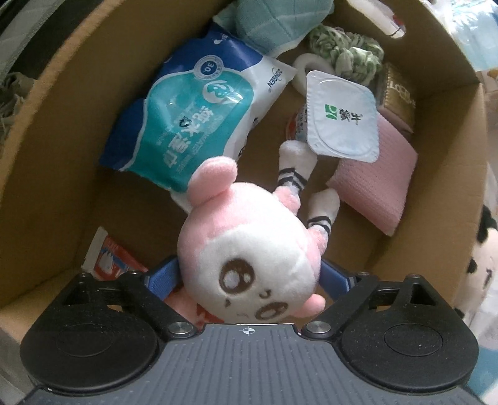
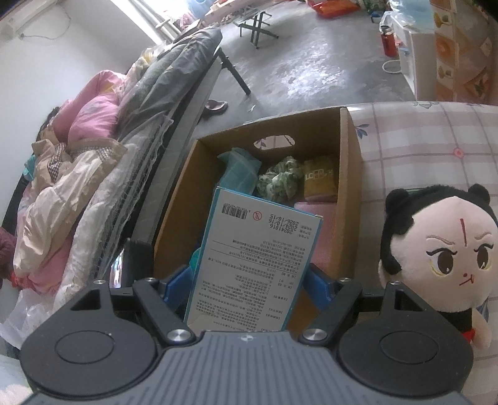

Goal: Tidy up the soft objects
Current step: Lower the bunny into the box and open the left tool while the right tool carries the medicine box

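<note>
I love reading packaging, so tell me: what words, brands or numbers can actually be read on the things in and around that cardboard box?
"ZONBEN" and "30": on the blue and white wipes pack.
"蒙牛" with a green logo: on the white foil lid.
"2024/10/16" and "2026/10/15", upside down beside a barcode: on the printed carton.
"LC...": gold packet, the rest blurred.
The carton's fine print and the wipes pack's large Chinese characters are too small or distorted to read.

Heaped bedding (image 2: 77, 174) sprawls on the left, a folding stand (image 2: 255, 23) waits on the grey floor (image 2: 311, 68), red bottle (image 2: 387, 42) beyond.
</note>
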A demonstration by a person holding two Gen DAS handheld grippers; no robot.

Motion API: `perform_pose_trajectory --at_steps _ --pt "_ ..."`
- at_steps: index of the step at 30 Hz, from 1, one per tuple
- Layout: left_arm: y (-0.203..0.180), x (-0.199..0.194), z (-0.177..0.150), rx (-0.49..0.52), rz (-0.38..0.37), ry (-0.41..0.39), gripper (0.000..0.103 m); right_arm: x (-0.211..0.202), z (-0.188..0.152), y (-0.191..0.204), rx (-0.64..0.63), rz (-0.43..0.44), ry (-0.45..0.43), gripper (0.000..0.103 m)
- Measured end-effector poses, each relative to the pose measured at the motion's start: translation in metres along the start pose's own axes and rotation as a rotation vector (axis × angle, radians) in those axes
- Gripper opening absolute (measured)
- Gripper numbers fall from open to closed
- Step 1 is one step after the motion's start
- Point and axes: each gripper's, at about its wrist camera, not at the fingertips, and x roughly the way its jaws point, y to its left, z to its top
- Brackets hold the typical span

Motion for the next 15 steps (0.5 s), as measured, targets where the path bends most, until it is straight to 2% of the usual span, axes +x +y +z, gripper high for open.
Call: perform_pose_trajectory --at_steps 3,7,9,13,15 --pt "0.005 -0.020 -0.012 0.002 -0.015 -0.019 0.095 0.000 0.001 -0.001 -0.007 0.000 0.002 0.081" --pt "0.013 -0.055 -0.029 0.022 -0.027 -0.109 0.093 -0.001 0.004 -0.001 -0.007 -0.001 -0.009 0.081" --pt "0.013 -0.070 -0.029 0.048 -0.046 -0.143 0.086 -0.002 0.005 -0.002 -0.007 -0.001 -0.015 0.081" --pt "-0.006 -0.081 -0.022 0.152 -0.110 -0.210 0.076 -0.003 0.008 -0.005 -0.004 -0.008 -0.021 0.081" --pt "-0.025 -0.076 -0.016 0.240 -0.118 -0.235 0.075 -0.004 0.008 -0.007 -0.001 -0.015 -0.025 0.081"
